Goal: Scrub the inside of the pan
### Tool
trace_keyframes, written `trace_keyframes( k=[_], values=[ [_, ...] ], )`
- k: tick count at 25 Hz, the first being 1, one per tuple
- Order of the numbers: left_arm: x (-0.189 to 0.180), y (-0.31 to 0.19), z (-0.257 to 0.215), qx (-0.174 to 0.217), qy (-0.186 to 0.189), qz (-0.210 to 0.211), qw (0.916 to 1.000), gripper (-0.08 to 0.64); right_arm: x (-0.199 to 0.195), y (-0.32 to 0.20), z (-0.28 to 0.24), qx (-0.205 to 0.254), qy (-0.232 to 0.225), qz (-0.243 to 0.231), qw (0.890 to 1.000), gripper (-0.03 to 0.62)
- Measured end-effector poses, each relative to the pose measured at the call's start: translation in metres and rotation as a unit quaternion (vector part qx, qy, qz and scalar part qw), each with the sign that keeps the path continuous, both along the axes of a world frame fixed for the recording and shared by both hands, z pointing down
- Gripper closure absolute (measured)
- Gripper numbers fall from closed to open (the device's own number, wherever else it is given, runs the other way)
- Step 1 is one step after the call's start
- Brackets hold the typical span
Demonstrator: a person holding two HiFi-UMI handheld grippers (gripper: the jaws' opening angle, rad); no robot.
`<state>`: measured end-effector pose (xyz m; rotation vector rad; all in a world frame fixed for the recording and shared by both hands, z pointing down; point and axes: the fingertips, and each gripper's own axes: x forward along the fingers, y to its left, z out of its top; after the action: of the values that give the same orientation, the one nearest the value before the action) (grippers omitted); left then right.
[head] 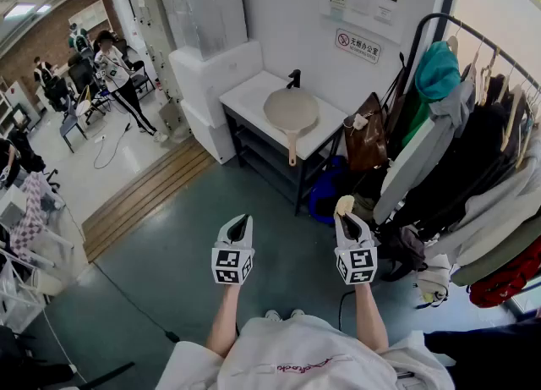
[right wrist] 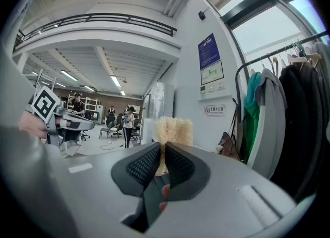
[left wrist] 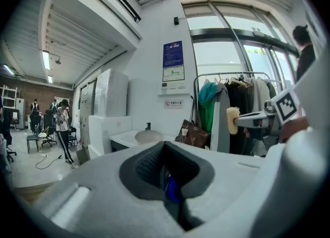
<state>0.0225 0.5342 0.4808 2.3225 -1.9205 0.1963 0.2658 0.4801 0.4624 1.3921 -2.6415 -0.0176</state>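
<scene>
**Sponge gripped, pan well off on the table**

The pan (head: 291, 111) lies on a white table (head: 248, 98) by the wall, its handle toward the person, well apart from both grippers; the right gripper (head: 348, 221) has its jaws clamped on a pale sponge (head: 344, 205); the left gripper (head: 239, 226) has its jaws together with nothing between them; coats (head: 473, 151) hang at the right.

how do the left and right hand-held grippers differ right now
The right hand-held gripper is clamped on a pale yellow scrubber. The left hand-held gripper is shut with nothing between its jaws. The right one is close to the rack of clothes, while the left one is over open floor. Shared: both are held out side by side, well short of the pan on the white table.
</scene>
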Motion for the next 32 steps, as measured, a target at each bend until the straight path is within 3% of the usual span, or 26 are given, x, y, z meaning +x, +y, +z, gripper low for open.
trace_keyframes(
  k=[32],
  values=[
    [0.065,-0.043,0.022,-0.018,0.002,-0.005,0.9998,0.560,0.029,-0.037,0.025,-0.021,0.001,-0.048,0.999,0.552]
  ],
)
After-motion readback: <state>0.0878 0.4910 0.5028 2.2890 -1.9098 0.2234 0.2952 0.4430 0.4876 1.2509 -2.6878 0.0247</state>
